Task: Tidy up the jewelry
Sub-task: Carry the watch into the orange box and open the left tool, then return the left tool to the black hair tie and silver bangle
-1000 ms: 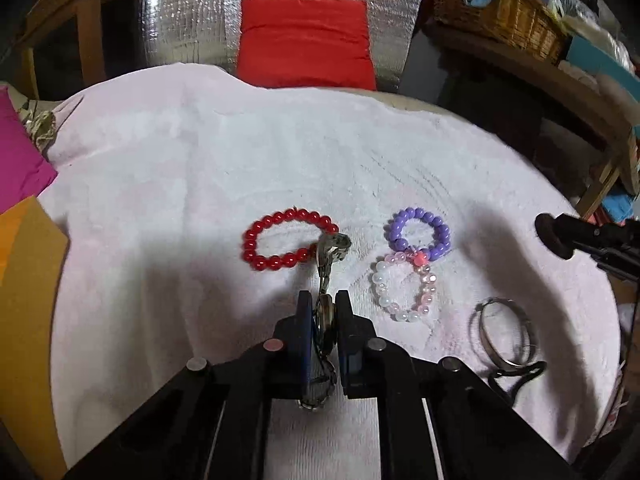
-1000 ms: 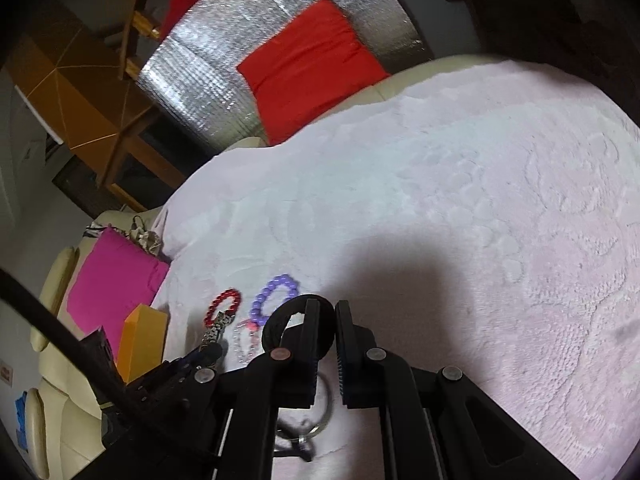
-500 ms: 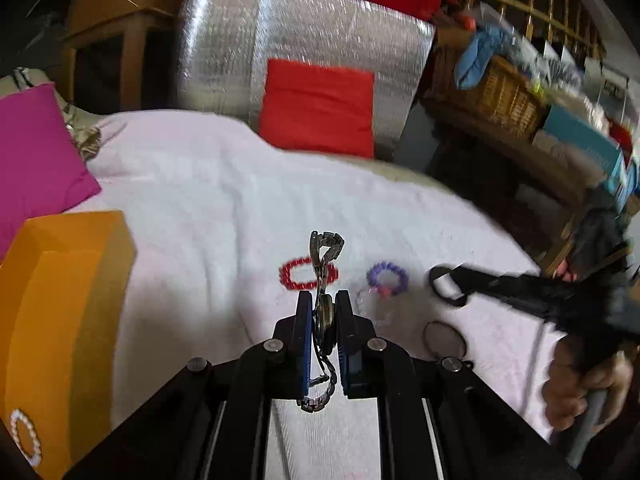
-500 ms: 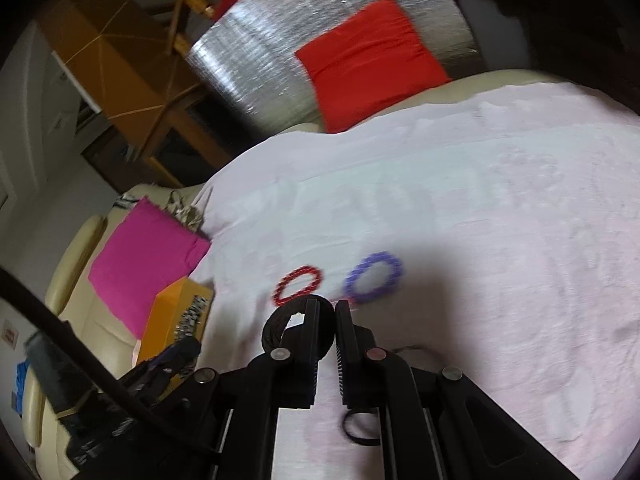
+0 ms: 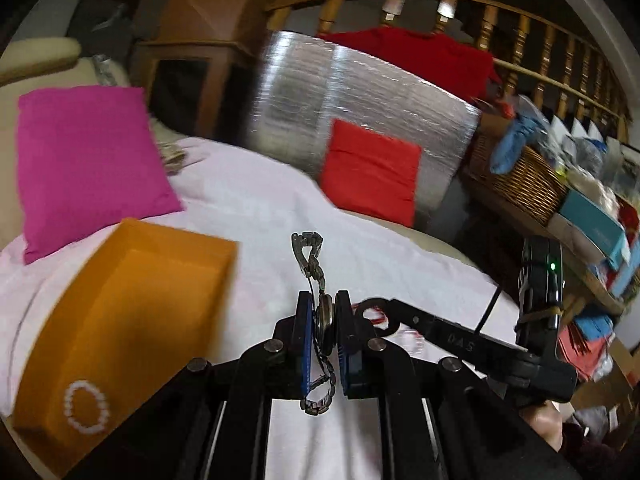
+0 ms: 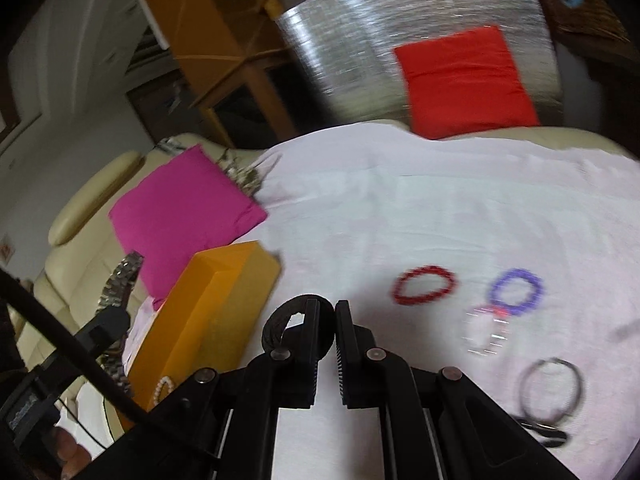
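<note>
My left gripper (image 5: pixel 323 318) is shut on a silver metal watch (image 5: pixel 316 276) and holds it in the air to the right of an open orange box (image 5: pixel 132 304). A white pearl bracelet (image 5: pixel 86 407) lies in the box. My right gripper (image 6: pixel 326 320) is shut on a black ring-shaped band (image 6: pixel 280 320), above the white cloth, right of the box (image 6: pixel 216 308). On the cloth lie a red bead bracelet (image 6: pixel 424 285), a purple one (image 6: pixel 516 292), a pale pink-white one (image 6: pixel 486 330) and a thin metal bangle (image 6: pixel 552 390).
A magenta cushion (image 5: pixel 84 160) lies behind the box. A red cushion (image 5: pixel 370 172) leans on a silver foil panel (image 5: pixel 360 100) at the back. A wicker basket (image 5: pixel 524 184) and clutter fill shelves on the right. The white cloth (image 6: pixel 440 208) covers the surface.
My left gripper has lifted the watch off the cloth and swung left toward the orange box. My right gripper has moved left too, and the bracelets now lie to its right.
</note>
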`<state>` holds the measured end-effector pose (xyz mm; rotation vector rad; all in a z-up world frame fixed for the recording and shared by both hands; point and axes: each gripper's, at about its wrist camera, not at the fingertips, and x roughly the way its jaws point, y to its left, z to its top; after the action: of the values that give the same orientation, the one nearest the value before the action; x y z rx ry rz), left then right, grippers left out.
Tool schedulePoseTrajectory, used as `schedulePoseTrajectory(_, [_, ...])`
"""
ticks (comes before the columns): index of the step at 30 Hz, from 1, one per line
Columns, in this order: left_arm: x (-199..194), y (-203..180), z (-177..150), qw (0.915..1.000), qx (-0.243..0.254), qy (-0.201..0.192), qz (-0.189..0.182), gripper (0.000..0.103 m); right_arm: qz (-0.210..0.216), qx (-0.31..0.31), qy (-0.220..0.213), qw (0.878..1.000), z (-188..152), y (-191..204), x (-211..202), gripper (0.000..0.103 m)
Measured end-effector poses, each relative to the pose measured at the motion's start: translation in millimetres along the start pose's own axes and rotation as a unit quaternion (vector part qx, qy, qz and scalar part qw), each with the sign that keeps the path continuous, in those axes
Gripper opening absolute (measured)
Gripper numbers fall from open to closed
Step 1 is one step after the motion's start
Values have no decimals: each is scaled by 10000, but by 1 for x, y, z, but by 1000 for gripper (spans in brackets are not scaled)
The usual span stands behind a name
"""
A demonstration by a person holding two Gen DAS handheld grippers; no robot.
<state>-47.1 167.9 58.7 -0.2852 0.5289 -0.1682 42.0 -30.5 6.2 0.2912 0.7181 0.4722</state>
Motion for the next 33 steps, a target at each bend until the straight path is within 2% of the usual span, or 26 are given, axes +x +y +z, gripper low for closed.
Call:
schedulePoseTrajectory(2, [-2, 26, 0, 9995, -162, 73, 248, 11, 133, -52, 133, 9998, 2, 21, 21, 8])
schedulePoseTrajectory(5, [1, 68, -5, 9957, -321, 299, 810, 11, 205, -227, 261, 9992, 2, 48, 47, 8])
schedulePoseTrajectory(11, [25, 123, -15, 9847, -738, 918, 1283, 11, 310, -511, 588, 9965, -2, 97, 99, 8])
schedulePoseTrajectory(17, [48, 140, -23, 9760, -954, 1273, 1488, 12, 384, -696, 863, 9931, -6, 134, 147, 11])
schedulePoseTrajectory(20, [47, 138, -21, 9764, -859, 1159, 1607, 14, 333, -513, 933, 9938, -4, 135, 155, 12])
schedulePoseTrajectory(22, [43, 129, -19, 9779, -736, 975, 1697, 37, 398, -316, 914, 9945, -2, 127, 149, 13])
schedulePoseTrajectory(24, [41, 123, -16, 9781, -665, 779, 1811, 45, 373, -313, 731, 9961, -1, 117, 134, 13])
schedulePoseTrajectory(29, [39, 102, -13, 9782, -500, 542, 1943, 45, 243, -74, 434, 9987, 7, 79, 90, 13])
schedulePoseTrajectory(33, [42, 70, -12, 9803, -133, 388, 1933, 47, -169, -91, 235, 9995, 11, 26, 37, 13])
